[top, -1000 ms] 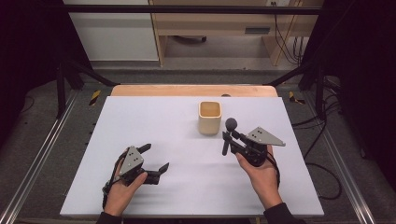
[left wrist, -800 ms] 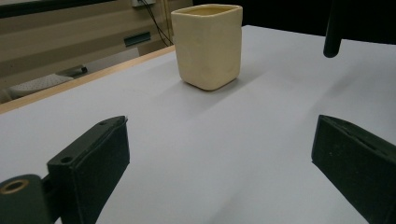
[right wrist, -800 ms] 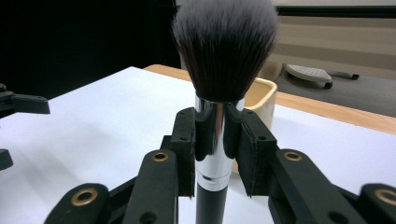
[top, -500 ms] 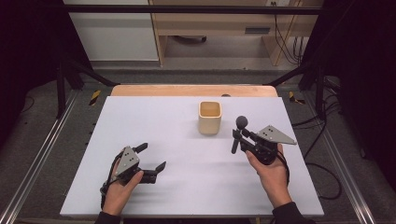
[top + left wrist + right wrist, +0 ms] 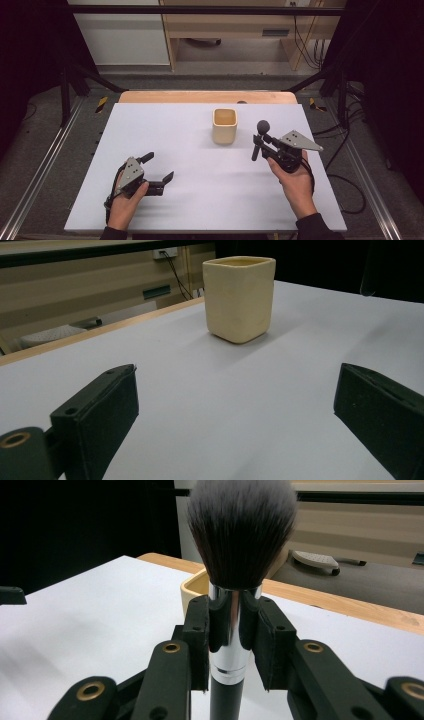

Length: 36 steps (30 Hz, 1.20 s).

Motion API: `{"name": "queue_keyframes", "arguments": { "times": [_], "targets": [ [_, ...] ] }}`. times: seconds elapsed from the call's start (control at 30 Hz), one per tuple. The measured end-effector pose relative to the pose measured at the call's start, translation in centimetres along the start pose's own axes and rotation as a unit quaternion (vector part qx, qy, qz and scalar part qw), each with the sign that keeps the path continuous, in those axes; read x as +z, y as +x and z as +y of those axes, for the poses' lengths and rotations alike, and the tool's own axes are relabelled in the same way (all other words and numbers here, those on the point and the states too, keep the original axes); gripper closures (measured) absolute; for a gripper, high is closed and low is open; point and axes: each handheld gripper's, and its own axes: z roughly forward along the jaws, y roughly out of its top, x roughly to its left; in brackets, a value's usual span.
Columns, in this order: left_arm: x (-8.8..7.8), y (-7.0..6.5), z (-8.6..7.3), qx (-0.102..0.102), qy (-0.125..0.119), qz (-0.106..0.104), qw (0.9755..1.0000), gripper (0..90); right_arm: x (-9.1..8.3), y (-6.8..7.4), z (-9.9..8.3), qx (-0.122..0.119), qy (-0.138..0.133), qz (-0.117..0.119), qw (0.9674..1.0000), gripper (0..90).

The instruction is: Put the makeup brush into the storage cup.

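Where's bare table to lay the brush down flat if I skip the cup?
The widest bare stretch of table lies left of the cup, ahead of the open left gripper. The middle, between both hands, is also free. It is tighter at the right, where the right gripper grips the brush beside the cup.

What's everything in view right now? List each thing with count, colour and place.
square cream ceramic cup: one, cream, upright at the table's far middle, apart from both grippers.
round-headed makeup brush with black handle and silver ferrule: one, dark bristles with pale tips, upright in the right gripper, right of the cup.
white table: one, white top, wooden far edge.
left gripper: one, black, open, empty, near left of the table.
right gripper: one, black, shut on the brush's ferrule.
hands: two, one holding each gripper.
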Motion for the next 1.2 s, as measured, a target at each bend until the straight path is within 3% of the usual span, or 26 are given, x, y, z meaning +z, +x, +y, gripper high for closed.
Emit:
{"name": "queue_keyframes", "arguments": {
  "times": [0.3, 1.2],
  "targets": [
    [0.1, -0.1, -0.3, 0.002, 0.003, -0.001, 1.0000, 4.0, 0.4, -0.2, 0.7, 0.000, -0.002, 0.001, 1.0000, 70.6],
    [-0.6, 0.6, -0.3, -0.009, -0.032, 0.005, 0.9994, 2.5, 2.2, -0.7, 3.1, -0.010, 0.009, -0.001, 0.9999, 70.6]
  ]
}}
